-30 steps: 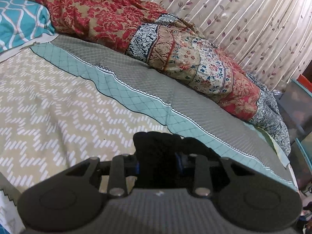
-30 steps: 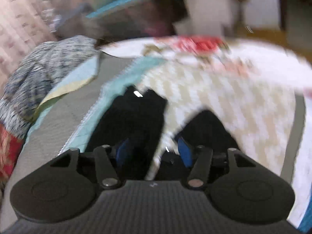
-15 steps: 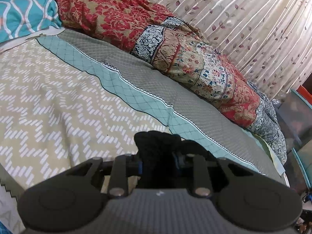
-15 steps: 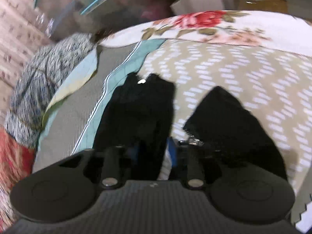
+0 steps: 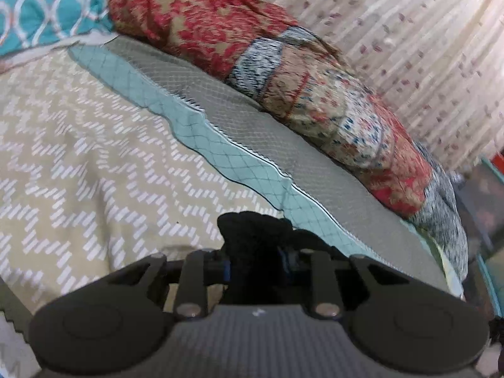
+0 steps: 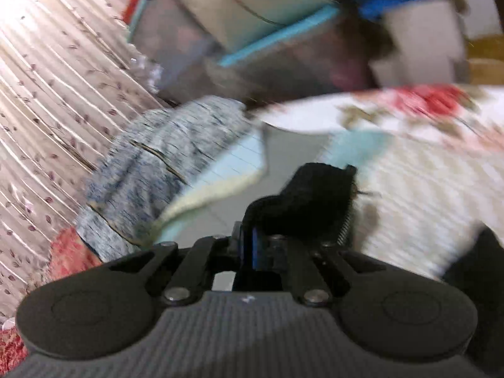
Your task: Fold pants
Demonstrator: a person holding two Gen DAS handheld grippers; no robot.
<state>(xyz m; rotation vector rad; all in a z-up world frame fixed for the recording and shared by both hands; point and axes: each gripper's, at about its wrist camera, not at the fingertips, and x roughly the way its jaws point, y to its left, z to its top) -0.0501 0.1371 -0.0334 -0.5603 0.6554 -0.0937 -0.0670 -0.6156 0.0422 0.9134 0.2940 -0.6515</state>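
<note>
A: Left hand-held gripper (image 5: 256,263) first. Clamped on what?

B: On a black bunch of pants (image 5: 252,236), pinched between the blue pads and poking up just past the tips. Hanging over the zigzag part of the bed (image 5: 78,157), near the teal stripe (image 5: 220,151).

A: And the right hand-held gripper (image 6: 283,245)?

B: Closed on pants too (image 6: 312,198): a dark flap rising from between the fingers, held above the bed. Badly blurred, so which part of the garment, hard to tell. More black cloth at the lower right edge, likely the rest of the pants trailing down.

A: So, judging by that, mid-carry with both ends pinched. Best way to finish the fold?

B: Keep both grips firm and level, cloth taut between them, no sag in the middle. Travel together at one pace, so the held edge lands square over the lower layer. Lay down on the open zigzag patch, well apart from the red quilt (image 5: 204,22) along the curtain (image 5: 425,47).

A: Risks?

B: Thick bunch in the left grip: may drop crumpled rather than flat. Lower first, open only once the cloth rests on the bed, then smooth.
</note>
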